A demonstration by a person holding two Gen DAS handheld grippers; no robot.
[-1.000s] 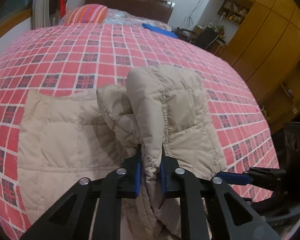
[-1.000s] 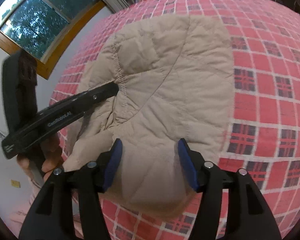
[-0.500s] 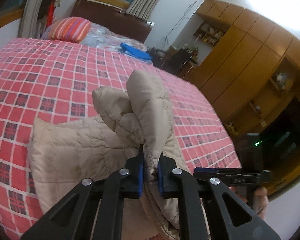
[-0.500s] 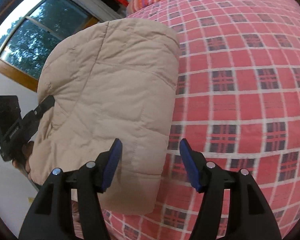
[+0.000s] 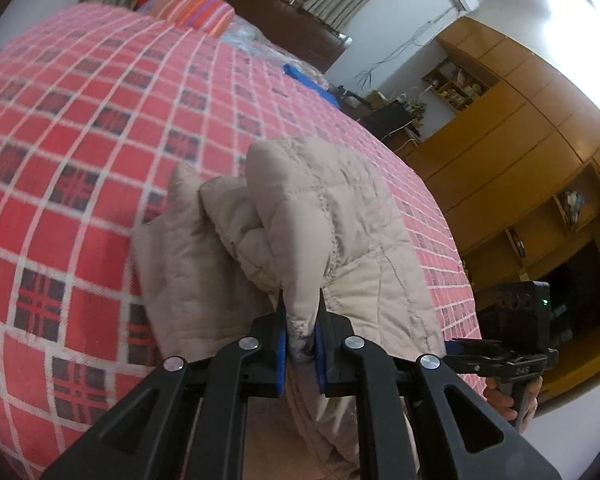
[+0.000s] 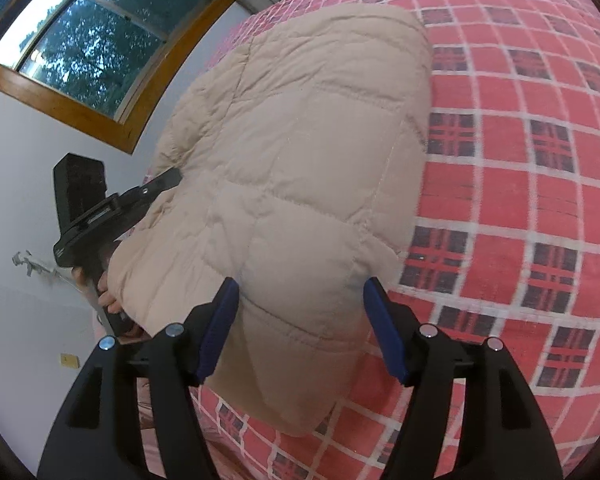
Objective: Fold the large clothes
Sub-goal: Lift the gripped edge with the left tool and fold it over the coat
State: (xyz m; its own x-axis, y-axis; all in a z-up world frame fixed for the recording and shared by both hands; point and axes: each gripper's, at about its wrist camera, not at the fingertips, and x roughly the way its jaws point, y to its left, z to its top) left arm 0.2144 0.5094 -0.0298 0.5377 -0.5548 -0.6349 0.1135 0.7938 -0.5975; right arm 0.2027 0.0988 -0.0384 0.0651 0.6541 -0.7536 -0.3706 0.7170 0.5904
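A beige quilted jacket lies bunched on the red plaid bedspread. My left gripper is shut on a thick fold of it, which sticks up between the blue pads. In the right wrist view the jacket bulges as a folded bundle, raised at its near-left side. My right gripper is open, its blue pads either side of the jacket's near edge without pinching it. The left gripper, held by a hand, enters the jacket from the left. The right gripper shows at the far right of the left wrist view.
A striped pillow and a dark headboard stand at the bed's far end, with a blue cloth nearby. Wooden wardrobes line the right wall. A window sits in the wall left of the bed.
The left gripper has lifted its pinched fold and swung, pulling the jacket from lying flat into a raised bundle. The right gripper stays open near the jacket's lower edge.
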